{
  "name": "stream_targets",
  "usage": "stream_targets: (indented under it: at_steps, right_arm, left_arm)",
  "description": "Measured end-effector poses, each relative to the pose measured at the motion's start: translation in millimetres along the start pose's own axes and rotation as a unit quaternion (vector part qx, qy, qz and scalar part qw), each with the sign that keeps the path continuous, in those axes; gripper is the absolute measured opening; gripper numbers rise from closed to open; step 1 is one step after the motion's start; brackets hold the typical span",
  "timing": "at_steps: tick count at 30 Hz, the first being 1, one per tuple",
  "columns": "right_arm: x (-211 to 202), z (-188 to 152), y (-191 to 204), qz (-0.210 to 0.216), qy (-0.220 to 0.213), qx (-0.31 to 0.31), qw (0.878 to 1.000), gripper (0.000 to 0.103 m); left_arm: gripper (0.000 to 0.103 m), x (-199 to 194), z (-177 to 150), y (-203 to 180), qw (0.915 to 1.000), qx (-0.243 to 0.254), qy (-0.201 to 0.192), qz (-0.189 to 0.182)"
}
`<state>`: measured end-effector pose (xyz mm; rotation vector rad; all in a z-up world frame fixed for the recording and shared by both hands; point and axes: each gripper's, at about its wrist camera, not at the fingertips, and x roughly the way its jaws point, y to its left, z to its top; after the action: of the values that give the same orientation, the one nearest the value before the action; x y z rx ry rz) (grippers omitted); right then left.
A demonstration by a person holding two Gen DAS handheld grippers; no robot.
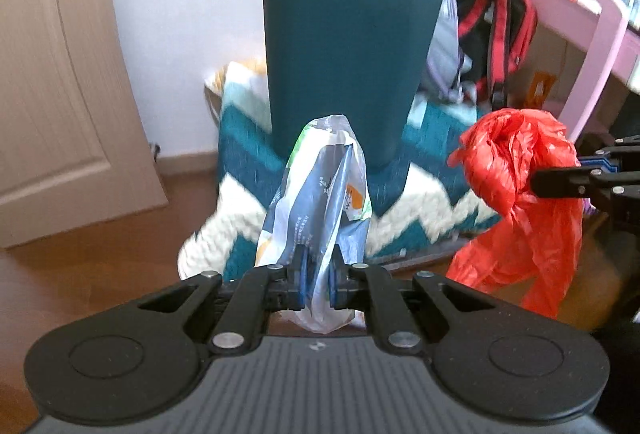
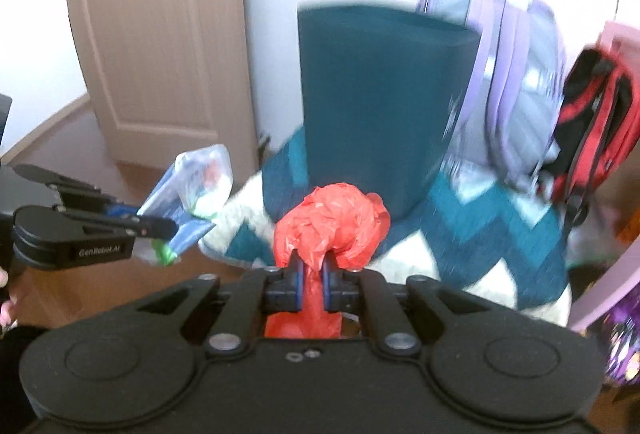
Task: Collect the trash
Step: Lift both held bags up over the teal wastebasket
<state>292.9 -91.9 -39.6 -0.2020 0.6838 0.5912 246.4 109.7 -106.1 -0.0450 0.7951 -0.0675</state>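
Note:
A dark teal trash bin stands on a teal and white zigzag rug, straight ahead in both views; it also shows in the right wrist view. My left gripper is shut on a crumpled blue and white plastic wrapper, held in the air in front of the bin. My right gripper is shut on a crumpled red plastic bag, held low before the bin. The red bag hangs to the right in the left wrist view. The wrapper shows at left in the right wrist view.
A purple backpack and a red and black backpack lean behind the bin. A pink table is at the right. A beige door and a white wall are at the left. The floor is brown wood.

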Motion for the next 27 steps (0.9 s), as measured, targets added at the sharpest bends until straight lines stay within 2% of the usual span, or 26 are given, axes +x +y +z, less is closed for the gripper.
stream_targets:
  at_steps: [8,13,19,27]
  right_arm:
    - [-38.3,73.5,-24.2,-0.041,-0.085,-0.028,0.995,0.007]
    - [-46.0,123.2,-41.4,-0.072,-0.129,-0.04,0.988,0.007]
    - [-35.0,172.8,-59.5,-0.097,-0.155,-0.039,0.982,0.007]
    - [13.7,213.7,-81.7,-0.118,-0.146,-0.037,0.982,0.007]
  left_arm:
    - [0.01,-46.8,79.2,-15.7,0.9966,0.012,-0.082,0.002]
    - [0.01,-62.5,132.0,-26.2,0.9916,0.017,-0.128,0.008]
    - [0.01,-57.5,189.5,-34.9,0.9885,0.016,-0.15,0.013]
    - [0.01,-11.5,242.8,-35.9,0.9907,0.013,-0.134,0.021]
